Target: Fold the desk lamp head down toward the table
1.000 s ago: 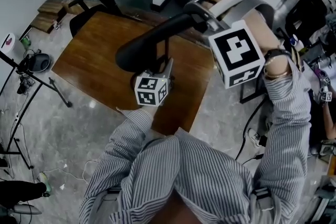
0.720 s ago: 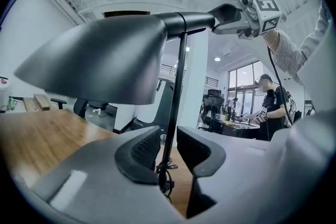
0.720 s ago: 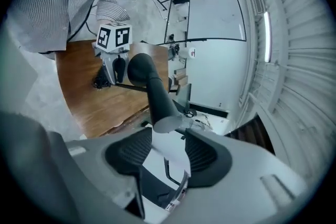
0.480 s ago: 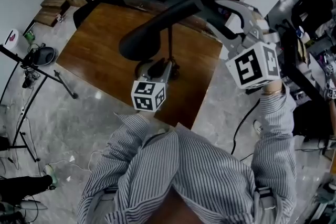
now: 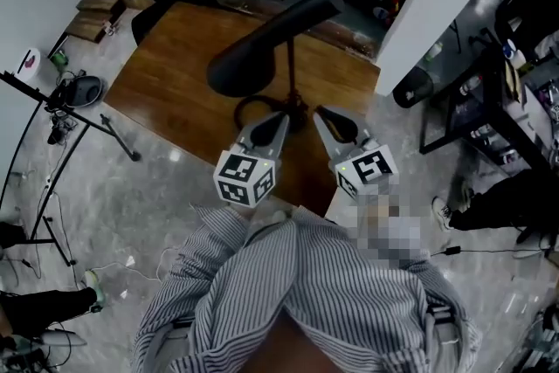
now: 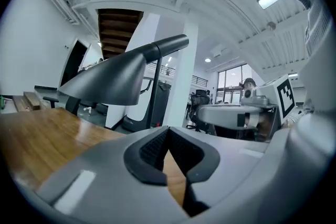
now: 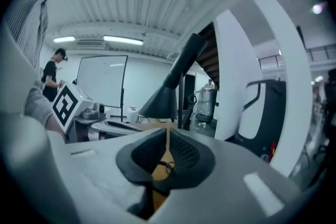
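**Wooden surface, lamp head slanted low, both tools empty**

Brown wood makes up the surface (image 5: 166, 79), which stands on a grey stone floor with a tripod off to one side and white pillars beyond. The desk lamp (image 5: 291, 79) stands on it just ahead of both tools. Its thin stem rises right in front of the tips. Its long dark lamp head (image 5: 262, 52) slants from high on the right to low on the left, over the wood ahead and to the left of my left tool (image 5: 281, 116). From that tool's own camera the lamp head (image 6: 113, 81) hangs above the surface without touching it.

My left tool has its jaws together on nothing. My right tool (image 5: 321, 111) sits just beside it with its jaws closing, almost met, and only wood shows through the slit between them. Neither tool touches the lamp.

I judge the head to be mostly folded down. The risks from here:

- Both tips sit close to the stem, so a careless nudge could slide or rock the lamp.
- If the head needs lowering further, pressing on its far low end with nothing steadying the foot could tip the whole lamp over.
- The joint may be loose, and then the head could sag or drop onto the wood.
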Tool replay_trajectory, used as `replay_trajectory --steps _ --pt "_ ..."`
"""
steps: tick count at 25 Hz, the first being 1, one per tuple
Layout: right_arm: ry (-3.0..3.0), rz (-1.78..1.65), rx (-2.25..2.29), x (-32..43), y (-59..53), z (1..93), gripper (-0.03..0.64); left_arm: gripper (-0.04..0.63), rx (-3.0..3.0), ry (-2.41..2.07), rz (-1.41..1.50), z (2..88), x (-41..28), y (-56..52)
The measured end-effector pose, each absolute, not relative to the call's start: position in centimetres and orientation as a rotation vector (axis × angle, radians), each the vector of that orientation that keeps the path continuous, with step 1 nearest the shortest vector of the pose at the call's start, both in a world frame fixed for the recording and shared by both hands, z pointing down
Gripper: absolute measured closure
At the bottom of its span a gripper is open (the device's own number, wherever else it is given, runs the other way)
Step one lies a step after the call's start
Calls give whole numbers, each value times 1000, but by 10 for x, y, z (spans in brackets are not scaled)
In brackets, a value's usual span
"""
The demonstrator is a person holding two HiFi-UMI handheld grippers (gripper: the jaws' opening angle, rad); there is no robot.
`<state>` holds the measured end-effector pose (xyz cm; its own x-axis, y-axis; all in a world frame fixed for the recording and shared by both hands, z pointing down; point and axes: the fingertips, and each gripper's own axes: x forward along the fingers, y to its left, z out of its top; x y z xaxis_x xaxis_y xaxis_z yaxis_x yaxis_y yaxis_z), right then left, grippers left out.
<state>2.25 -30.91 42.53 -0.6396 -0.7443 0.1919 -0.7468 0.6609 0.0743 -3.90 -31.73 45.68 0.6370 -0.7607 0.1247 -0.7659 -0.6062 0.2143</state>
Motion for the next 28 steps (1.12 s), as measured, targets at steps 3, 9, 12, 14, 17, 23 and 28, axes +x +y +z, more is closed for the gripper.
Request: replay_trajectory --steps 3,9,12,14,17,23,28 --pt "-2706 248 1262 23 -303 443 614 589 2598 -1248 26 460 -39 -312" --pt "-2738 390 1164 6 -285 458 615 589 2597 -1221 41 465 -33 -305" --pt "-2757 416 1115 0 -282 461 615 589 2600 -1215 45 465 -31 -304" --pt "-2758 413 1097 -1 -281 461 615 589 2603 -1216 50 464 -31 -303" --pt "-2758 421 1059 -3 -281 463 615 589 2599 -1225 49 462 -32 -302" --pt "-2733 407 1047 1 -278 469 615 589 2578 -1227 57 468 -26 -299" --pt "-2733 398 1066 7 -277 467 615 589 2578 -1236 55 464 -22 -299"
